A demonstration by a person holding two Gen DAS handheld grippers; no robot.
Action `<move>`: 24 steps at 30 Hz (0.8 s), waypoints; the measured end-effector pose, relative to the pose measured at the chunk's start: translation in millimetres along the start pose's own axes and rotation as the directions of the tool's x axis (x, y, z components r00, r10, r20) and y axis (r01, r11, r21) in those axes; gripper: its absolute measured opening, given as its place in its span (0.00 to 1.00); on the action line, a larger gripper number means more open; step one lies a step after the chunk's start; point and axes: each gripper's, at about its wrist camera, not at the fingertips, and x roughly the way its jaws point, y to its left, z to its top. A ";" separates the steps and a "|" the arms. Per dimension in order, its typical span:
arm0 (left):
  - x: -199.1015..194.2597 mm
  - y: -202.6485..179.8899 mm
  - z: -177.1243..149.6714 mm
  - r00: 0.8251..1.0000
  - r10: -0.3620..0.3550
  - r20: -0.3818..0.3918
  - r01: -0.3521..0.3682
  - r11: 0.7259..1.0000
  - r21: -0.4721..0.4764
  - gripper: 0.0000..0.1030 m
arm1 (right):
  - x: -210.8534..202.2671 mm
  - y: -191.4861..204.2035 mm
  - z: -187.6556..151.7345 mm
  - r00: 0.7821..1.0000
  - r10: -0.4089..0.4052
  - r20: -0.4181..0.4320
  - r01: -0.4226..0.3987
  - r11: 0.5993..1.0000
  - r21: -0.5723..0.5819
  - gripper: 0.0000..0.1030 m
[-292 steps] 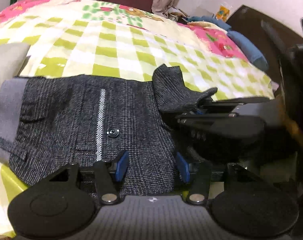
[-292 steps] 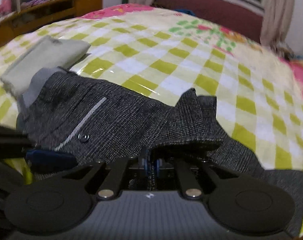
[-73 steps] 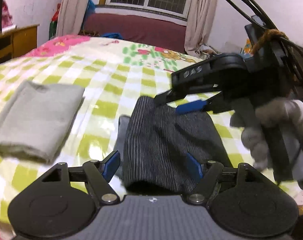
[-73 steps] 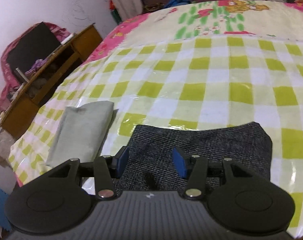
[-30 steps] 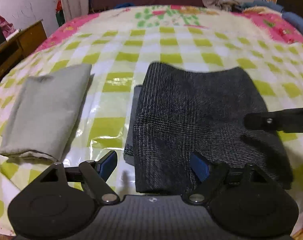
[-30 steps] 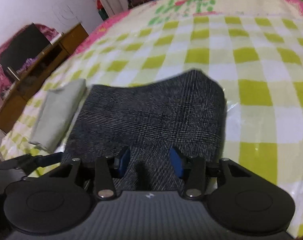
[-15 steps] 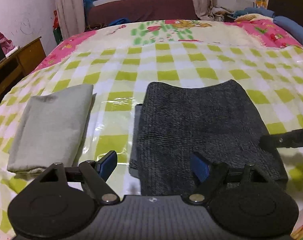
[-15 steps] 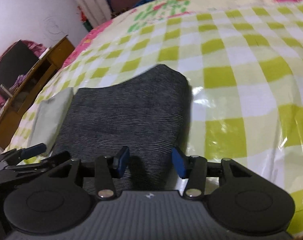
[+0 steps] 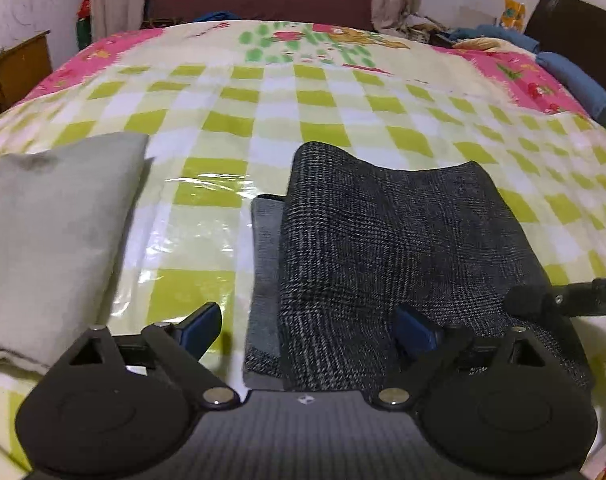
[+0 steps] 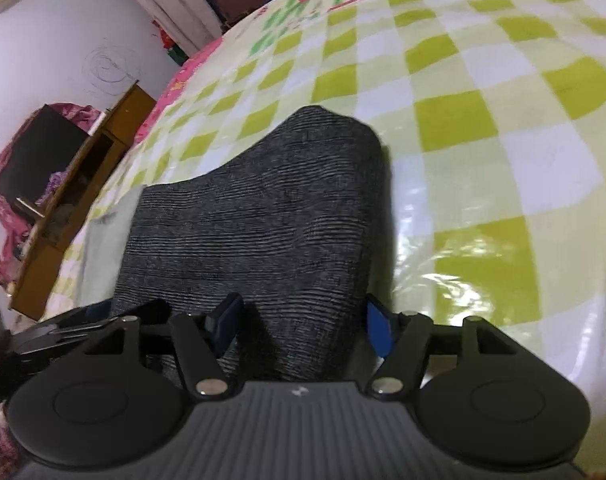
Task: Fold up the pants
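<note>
The dark grey checked pants (image 9: 387, 252) lie folded into a compact rectangle on the green-and-white checked bed cover (image 9: 287, 92). A lighter grey lining edge shows along the fold's left side. My left gripper (image 9: 309, 326) is open and empty, low over the near end of the fold. My right gripper (image 10: 303, 326) is open and empty, straddling the near right part of the pants (image 10: 263, 216). The right gripper's finger (image 9: 563, 300) reaches in from the right edge of the left wrist view.
A folded light grey garment (image 9: 51, 236) lies left of the pants. A wooden desk (image 10: 75, 200) with clutter stands beside the bed. Blue bedding (image 9: 575, 76) and a dark headboard are at the far right. A maroon window ledge and curtains stand behind the bed.
Both grippers let go of the pants, which now lie folded flat. In the last second both grippers have drawn closer and lower over the fold, and the right gripper opened wider.
</note>
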 end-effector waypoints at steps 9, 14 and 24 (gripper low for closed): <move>11.0 7.3 -6.6 0.993 -0.113 -0.017 0.112 0.992 -0.057 0.96 | 16.1 -8.8 12.4 0.999 0.036 -0.040 -0.034 0.999 0.043 0.47; 1.7 -10.3 -4.7 0.997 -0.078 -0.013 0.078 0.997 0.015 0.94 | -8.4 -14.7 14.8 0.993 0.116 -0.022 -0.113 0.988 0.103 0.26; 23.0 -124.5 22.4 0.968 -0.232 -0.096 0.248 0.945 0.213 0.90 | -92.6 -90.2 13.9 0.999 -0.022 0.049 0.012 0.979 0.204 0.24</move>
